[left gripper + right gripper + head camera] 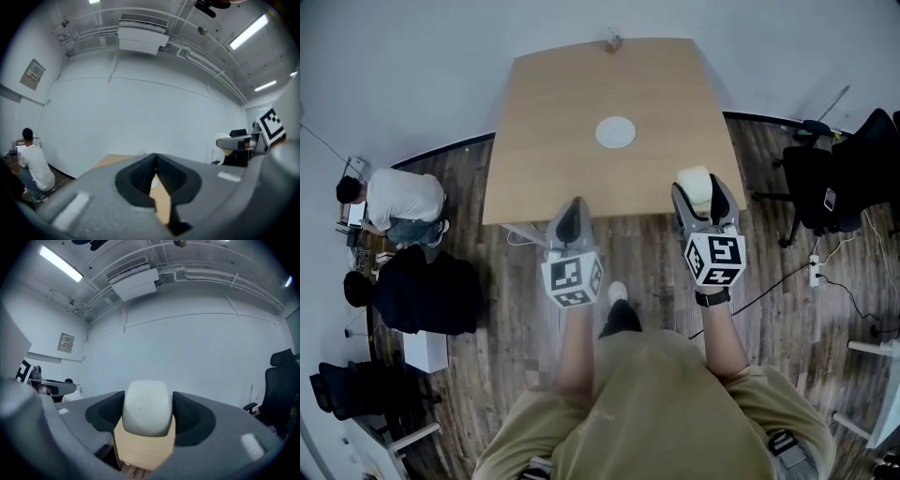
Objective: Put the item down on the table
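Snugly in right claw (701, 190), smooth rounded cream item (146, 405); left claw (155, 161) pinched empty.

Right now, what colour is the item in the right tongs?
The item is off-white, clearest in the right gripper view.

Both forearms reach level toward the table (572, 103); left gripper (570, 212) jaws closed together, right gripper (700, 190) clamping a white rounded item (693, 179).
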Tool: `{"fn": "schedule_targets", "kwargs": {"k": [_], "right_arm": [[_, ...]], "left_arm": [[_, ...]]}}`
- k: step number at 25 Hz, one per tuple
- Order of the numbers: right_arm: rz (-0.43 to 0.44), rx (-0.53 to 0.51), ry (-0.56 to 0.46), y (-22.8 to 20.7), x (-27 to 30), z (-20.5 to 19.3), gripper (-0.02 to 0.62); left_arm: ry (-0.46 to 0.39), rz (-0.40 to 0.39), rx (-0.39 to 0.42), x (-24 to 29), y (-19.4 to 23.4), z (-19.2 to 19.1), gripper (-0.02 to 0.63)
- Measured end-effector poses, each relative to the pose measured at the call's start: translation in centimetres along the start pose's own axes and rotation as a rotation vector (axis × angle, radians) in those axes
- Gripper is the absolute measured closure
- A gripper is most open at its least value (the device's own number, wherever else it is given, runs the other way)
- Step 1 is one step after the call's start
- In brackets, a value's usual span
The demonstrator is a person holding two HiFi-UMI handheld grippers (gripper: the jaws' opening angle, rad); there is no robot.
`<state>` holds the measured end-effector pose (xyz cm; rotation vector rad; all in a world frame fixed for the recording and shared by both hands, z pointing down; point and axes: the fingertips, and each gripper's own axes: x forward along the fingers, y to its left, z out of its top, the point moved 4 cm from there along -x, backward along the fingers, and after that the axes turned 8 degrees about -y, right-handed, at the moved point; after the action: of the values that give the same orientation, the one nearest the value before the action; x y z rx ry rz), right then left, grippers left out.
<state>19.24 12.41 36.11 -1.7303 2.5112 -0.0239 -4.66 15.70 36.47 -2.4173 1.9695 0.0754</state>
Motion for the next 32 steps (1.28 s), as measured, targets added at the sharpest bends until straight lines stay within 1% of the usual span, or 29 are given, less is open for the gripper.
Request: {"fn": "schedule_targets", "kwargs": {"k": [3, 8, 12, 17, 21, 23, 26, 30, 32], "right_arm": [[-0.018, 0.005, 0.016, 0.2, 3.2, -0.7, 0.273], [-0.021, 0.010, 0.038, 1.4, 8.6, -1.6, 0.273], [0.000, 0.002, 0.040, 3.4, 12.8, -1.7, 0.273], [0.029, -0.011, 0.026, 6.9, 16.7, -2.4, 0.273], [0.051, -0.020, 0.061, 8.8, 19.1, -3.8, 0.273], [0.051, -0.029, 0.080, 8.3, 20.3, -4.2, 0.273], [0.048, -0.028, 0.097, 5.9, 22.8, -5.3, 0.273], [0.038, 0.046, 0.117, 3.6, 27.7, -6.4, 0.274], [0.056, 0.049, 0.119, 3.5, 30.2, -6.2, 0.274]], "left_arm": [[0.003, -0.013, -0.001, 2.8, 2.0, 0.1, 0.604], [0.015, -0.023, -0.020, 6.4, 5.8, -0.1, 0.604], [0.021, -0.034, -0.027, 8.8, 8.8, -0.2, 0.604], [0.031, -0.080, -0.032, 11.7, 11.9, -1.2, 0.604], [0.075, -0.105, -0.055, 14.1, 14.3, -2.6, 0.604], [0.093, -0.116, -0.062, 15.6, 14.6, -3.1, 0.604], [0.111, -0.132, -0.063, 18.6, 13.8, -4.4, 0.604], [0.164, -0.155, -0.059, 23.4, 13.7, -6.3, 0.604], [0.189, -0.162, -0.066, 25.5, 14.1, -6.9, 0.604]]}}
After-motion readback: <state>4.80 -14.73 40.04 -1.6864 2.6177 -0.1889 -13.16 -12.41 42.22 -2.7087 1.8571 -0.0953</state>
